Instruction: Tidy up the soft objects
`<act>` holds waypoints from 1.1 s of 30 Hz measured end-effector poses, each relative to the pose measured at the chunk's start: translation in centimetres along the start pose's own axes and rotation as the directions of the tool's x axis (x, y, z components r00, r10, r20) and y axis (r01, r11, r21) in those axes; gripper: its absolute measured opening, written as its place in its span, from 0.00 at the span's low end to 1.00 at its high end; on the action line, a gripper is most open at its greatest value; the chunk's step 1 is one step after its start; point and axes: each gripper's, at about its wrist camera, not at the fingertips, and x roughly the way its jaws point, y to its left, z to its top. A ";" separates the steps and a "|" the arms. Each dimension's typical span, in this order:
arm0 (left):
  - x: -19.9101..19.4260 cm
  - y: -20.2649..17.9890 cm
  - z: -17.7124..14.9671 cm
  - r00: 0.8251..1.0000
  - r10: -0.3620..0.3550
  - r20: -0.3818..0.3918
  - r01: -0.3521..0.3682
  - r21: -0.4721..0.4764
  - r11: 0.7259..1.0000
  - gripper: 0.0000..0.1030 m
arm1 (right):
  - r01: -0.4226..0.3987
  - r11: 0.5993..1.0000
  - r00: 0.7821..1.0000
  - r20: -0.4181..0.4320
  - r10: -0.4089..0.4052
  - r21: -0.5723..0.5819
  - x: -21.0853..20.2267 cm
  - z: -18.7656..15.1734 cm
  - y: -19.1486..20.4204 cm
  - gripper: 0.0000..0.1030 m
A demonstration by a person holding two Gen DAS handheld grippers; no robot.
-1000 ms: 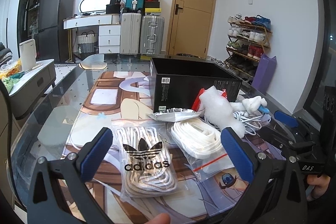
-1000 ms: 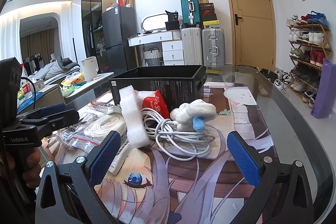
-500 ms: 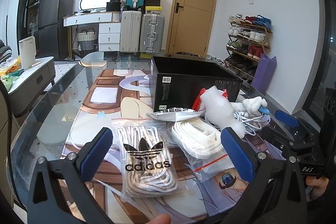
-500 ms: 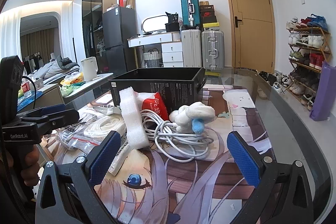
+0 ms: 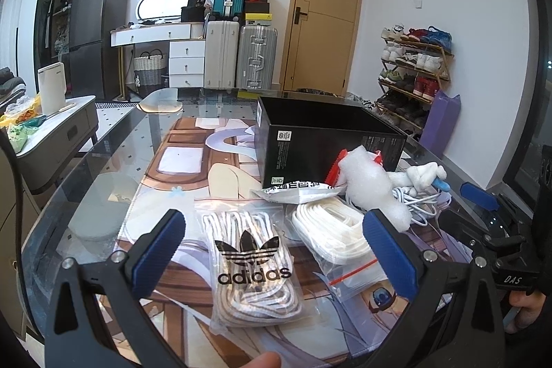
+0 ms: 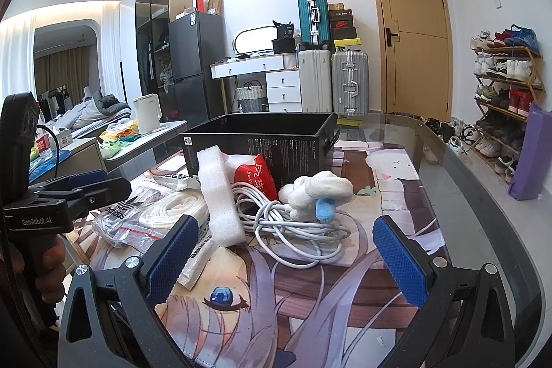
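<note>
An open black box [image 5: 327, 140] [image 6: 262, 143] stands on the printed mat. In front of it lie a bag of laces marked adidas [image 5: 253, 261], a bag of white laces [image 5: 331, 230], a white foam piece [image 5: 372, 185] [image 6: 220, 195], a red packet [image 6: 255, 176], a coiled white cable [image 6: 293, 223] and a white plush toy [image 6: 317, 192] [image 5: 426, 173]. My left gripper [image 5: 272, 250] is open and empty over the adidas bag. My right gripper [image 6: 286, 254] is open and empty in front of the cable.
The glass table [image 5: 103, 181] carries a printed mat [image 6: 310, 299]. A side cabinet with a kettle [image 5: 51, 88] stands left. Suitcases [image 5: 257, 57], drawers and a door are at the back. A shoe rack [image 6: 507, 85] and purple bag [image 6: 528, 154] stand right.
Both grippers have drifted very slightly; the views shift a little. Nothing on the table has moved.
</note>
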 end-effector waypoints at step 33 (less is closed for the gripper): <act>1.7 2.1 -0.3 0.991 0.103 -0.080 -0.103 0.004 0.995 1.00 | -0.001 1.000 1.000 0.014 0.001 -0.022 -0.3 0.2 0.1 1.00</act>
